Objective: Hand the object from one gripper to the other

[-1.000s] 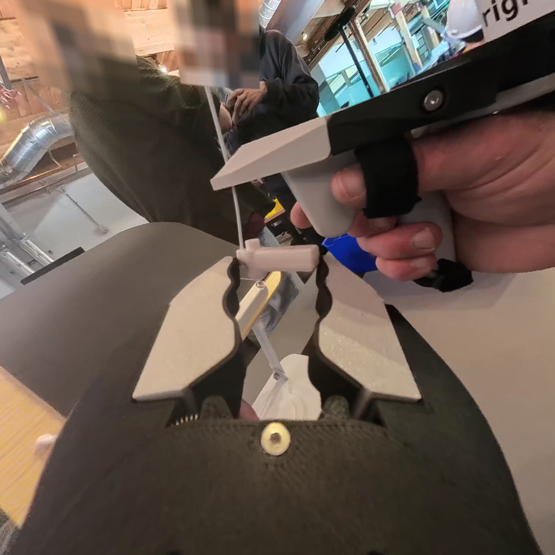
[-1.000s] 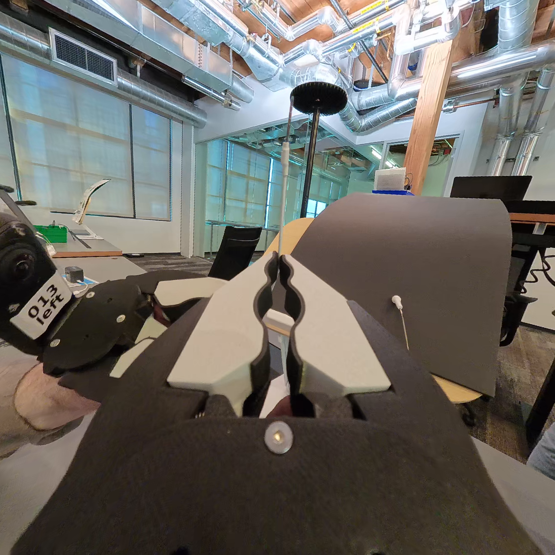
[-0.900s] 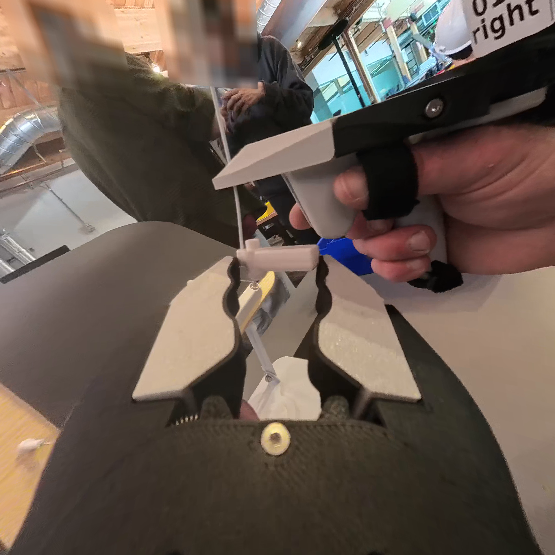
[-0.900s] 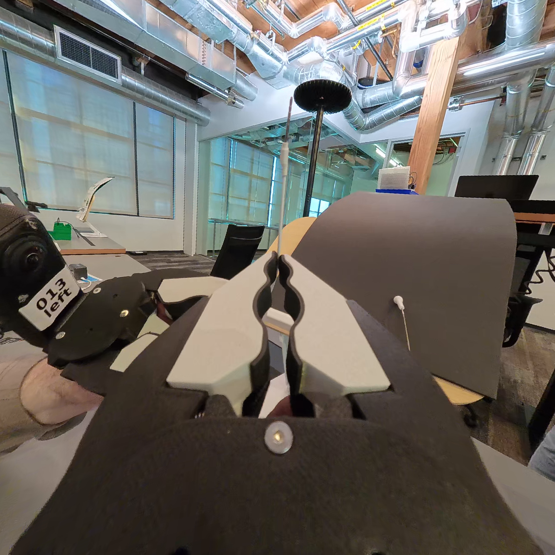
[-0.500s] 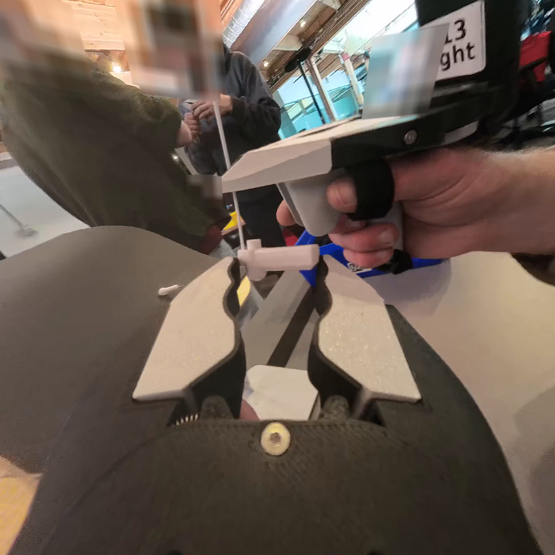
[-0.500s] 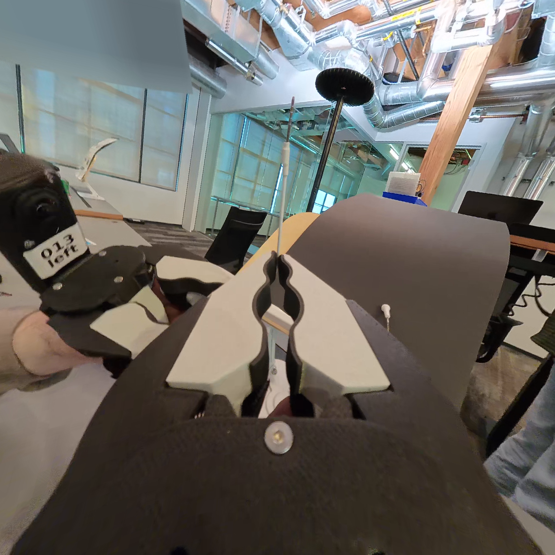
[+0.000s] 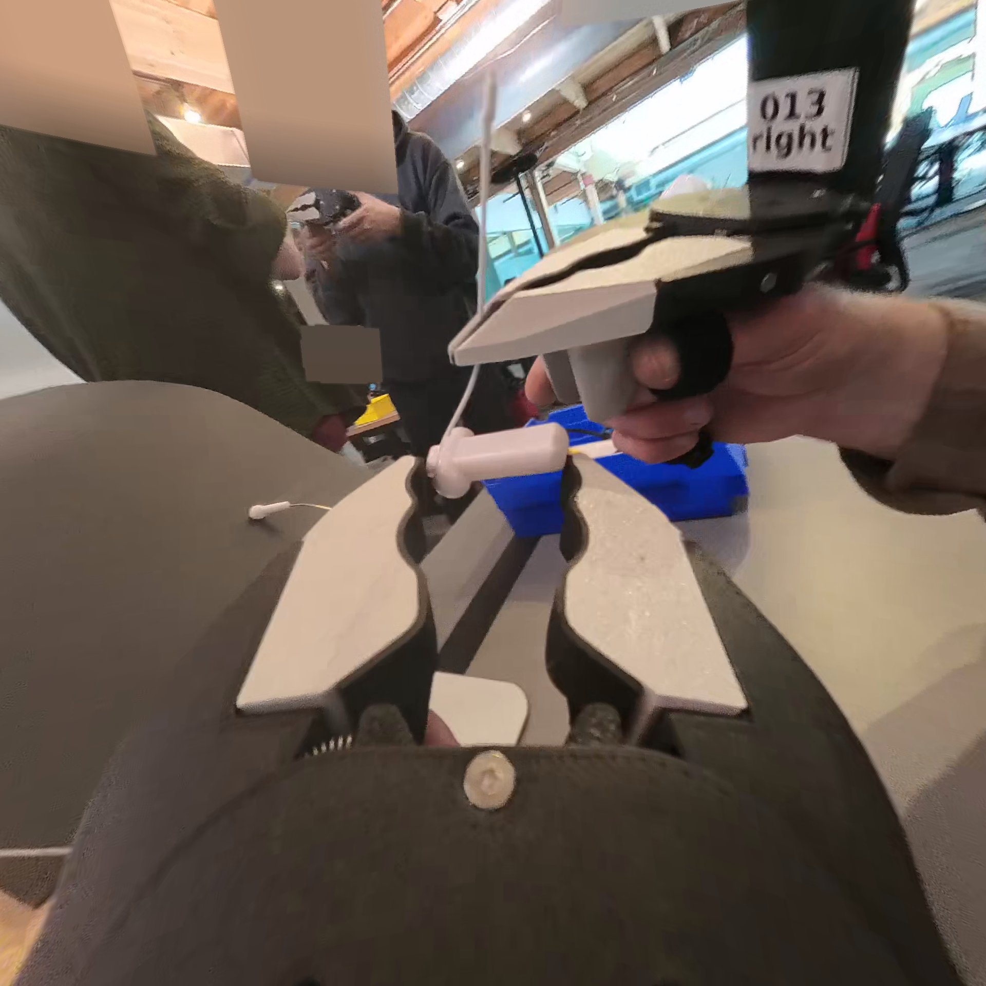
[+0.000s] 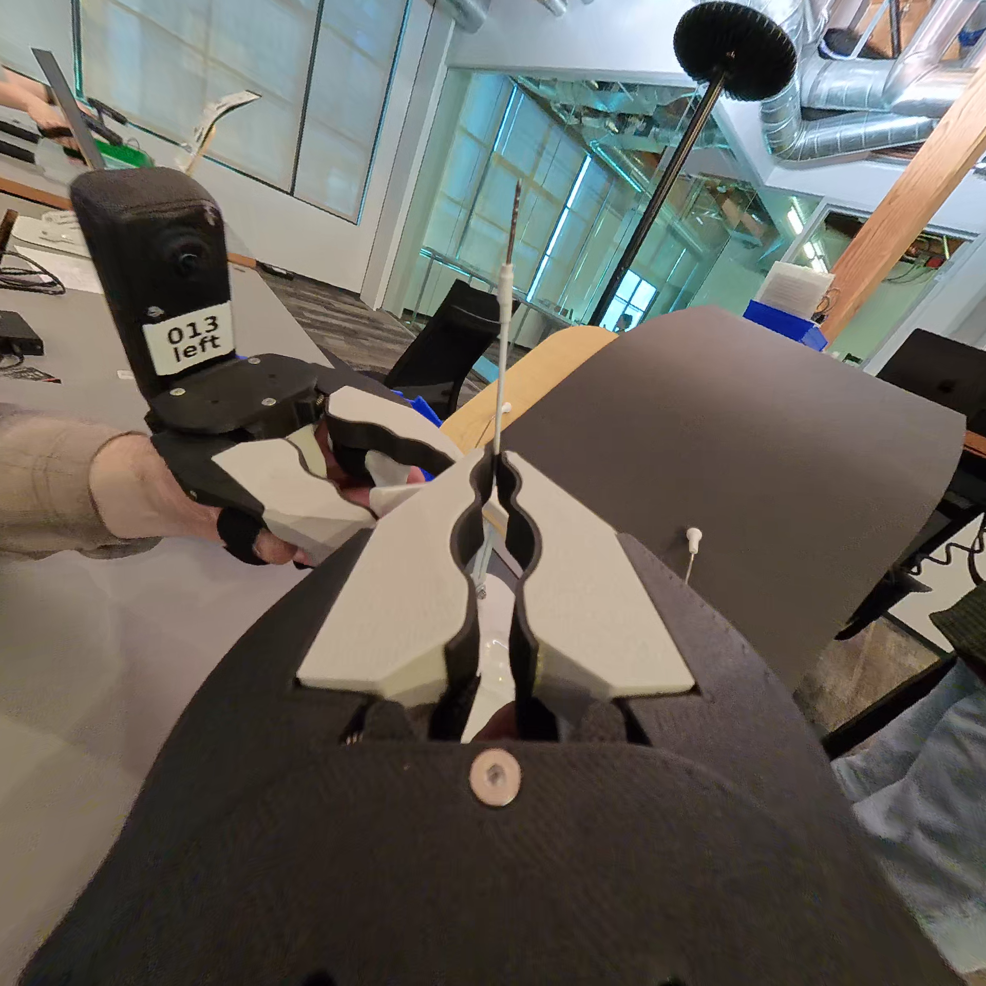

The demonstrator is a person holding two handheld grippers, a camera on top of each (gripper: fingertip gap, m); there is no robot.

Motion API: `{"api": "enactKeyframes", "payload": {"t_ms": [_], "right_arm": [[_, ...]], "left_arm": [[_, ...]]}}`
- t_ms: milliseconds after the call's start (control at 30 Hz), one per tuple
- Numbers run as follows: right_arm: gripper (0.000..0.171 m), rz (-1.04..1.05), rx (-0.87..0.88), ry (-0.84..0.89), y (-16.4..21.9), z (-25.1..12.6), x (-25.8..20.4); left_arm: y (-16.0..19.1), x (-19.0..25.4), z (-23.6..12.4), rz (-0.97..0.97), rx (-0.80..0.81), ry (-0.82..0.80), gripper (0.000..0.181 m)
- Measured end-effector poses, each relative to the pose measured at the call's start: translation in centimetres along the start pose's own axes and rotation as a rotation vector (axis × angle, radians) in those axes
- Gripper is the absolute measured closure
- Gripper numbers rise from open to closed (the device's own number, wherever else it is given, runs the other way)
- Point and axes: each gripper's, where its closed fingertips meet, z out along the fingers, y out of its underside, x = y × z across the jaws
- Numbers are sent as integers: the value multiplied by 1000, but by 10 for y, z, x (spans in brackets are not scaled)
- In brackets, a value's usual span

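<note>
A white label (image 7: 797, 121) w/ dark print sat on the black cam housing (image 7: 821, 48) of the right gripper (image 7: 469, 336), upper right of left wrist view. A like label (image 8: 189, 340) sat on the left gripper (image 8: 411, 480) cam housing (image 8: 154, 235), upper left of right wrist view. No other legible text.

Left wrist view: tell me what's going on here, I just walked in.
A person holds a gripper in each hand and is mid-handover of a thin white wand. The left gripper has the wand's stubby white handle clamped crosswise between its fingertips. The right gripper is shut on the thin stem just above. Both grip it at once, held in the air above the grey table, so neither side has let go yet.
</note>
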Motion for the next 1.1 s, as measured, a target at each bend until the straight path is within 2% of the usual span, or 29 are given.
{"api": "enactKeyframes", "payload": {"t_ms": [300,333,500,700,900,1100], "right_arm": [[171,28,-27,36,1,1,4],[171,32,-35,42,3,1,5],[171,57,-44,41,7,5,2],[171,61,-32,26,5,5,0],[171,89,1,24,2,-1,7],[171,83,-3,72,4,1,12]], "left_arm": [[1,-5,1,236,-15,-163,135],[0,-6,-1,271,-9,-187,149],[-1,-8,-1,381,-27,-250,158],[5,-5,1,389,-59,-214,137],[13,1,5,192,-104,-89,131],[15,11,11,189,-113,-94,121]]}}
